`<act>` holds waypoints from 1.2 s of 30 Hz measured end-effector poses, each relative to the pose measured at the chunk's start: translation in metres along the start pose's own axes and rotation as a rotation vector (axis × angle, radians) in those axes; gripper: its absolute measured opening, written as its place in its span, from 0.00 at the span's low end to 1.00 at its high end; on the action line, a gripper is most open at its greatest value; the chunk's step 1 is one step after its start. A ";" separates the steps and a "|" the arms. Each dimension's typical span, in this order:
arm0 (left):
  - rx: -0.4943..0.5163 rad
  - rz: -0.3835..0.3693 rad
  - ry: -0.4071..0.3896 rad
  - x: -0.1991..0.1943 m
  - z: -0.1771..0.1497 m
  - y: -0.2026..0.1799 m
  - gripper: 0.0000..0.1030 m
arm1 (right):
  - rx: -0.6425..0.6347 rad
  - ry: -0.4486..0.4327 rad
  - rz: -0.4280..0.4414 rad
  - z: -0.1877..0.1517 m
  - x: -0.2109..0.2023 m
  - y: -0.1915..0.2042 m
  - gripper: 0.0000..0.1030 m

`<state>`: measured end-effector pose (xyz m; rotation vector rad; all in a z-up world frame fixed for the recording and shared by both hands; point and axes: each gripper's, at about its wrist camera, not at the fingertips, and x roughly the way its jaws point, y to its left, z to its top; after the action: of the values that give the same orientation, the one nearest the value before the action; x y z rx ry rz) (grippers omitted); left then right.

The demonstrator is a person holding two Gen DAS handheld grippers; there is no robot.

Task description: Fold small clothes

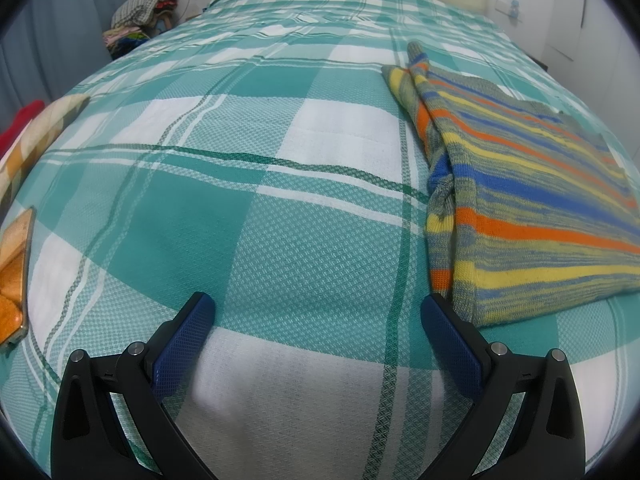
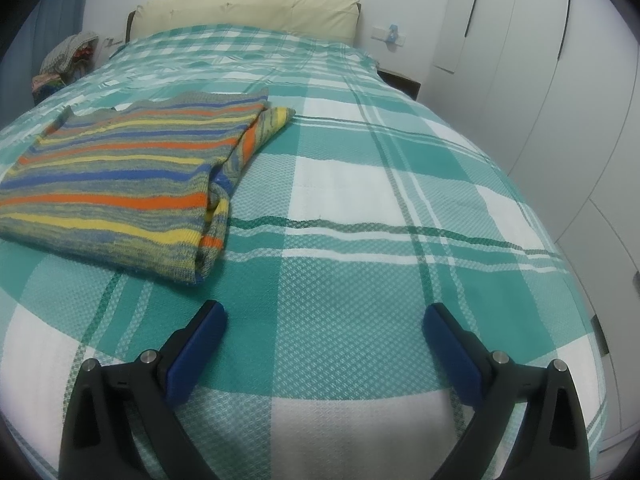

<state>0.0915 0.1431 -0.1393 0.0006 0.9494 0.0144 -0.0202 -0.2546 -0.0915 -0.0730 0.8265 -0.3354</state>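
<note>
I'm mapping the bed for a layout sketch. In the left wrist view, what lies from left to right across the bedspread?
Orange patterned item at the left edge → open stretch of green checked bedspread → folded striped sweater.

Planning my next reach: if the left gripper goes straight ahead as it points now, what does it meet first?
Most likely only the checked bedspread. The open left gripper aims past the striped sweater, which lies off to its right.

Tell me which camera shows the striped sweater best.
The right wrist view: the folded striped sweater lies almost whole on the bed, only its left edge cut by the picture's border. The left wrist view shows the same sweater, but its right part runs out of the picture.
</note>
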 end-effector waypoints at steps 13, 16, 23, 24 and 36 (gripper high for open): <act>0.000 0.000 0.000 0.000 0.000 0.000 1.00 | -0.002 0.003 -0.002 0.000 0.001 0.000 0.96; 0.000 0.000 0.000 0.000 0.000 0.001 1.00 | -0.004 0.002 -0.005 0.000 0.001 0.000 0.96; -0.001 0.000 0.000 0.000 0.000 0.000 1.00 | -0.008 0.000 -0.014 0.001 0.001 0.000 0.97; -0.001 0.000 0.000 0.000 0.000 0.000 1.00 | -0.008 0.000 -0.013 0.001 0.001 0.000 0.97; -0.001 -0.001 0.000 0.000 0.000 0.000 1.00 | 0.016 0.003 0.017 0.000 0.001 -0.004 0.97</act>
<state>0.0913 0.1436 -0.1390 -0.0004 0.9490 0.0140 -0.0206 -0.2583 -0.0914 -0.0502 0.8270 -0.3263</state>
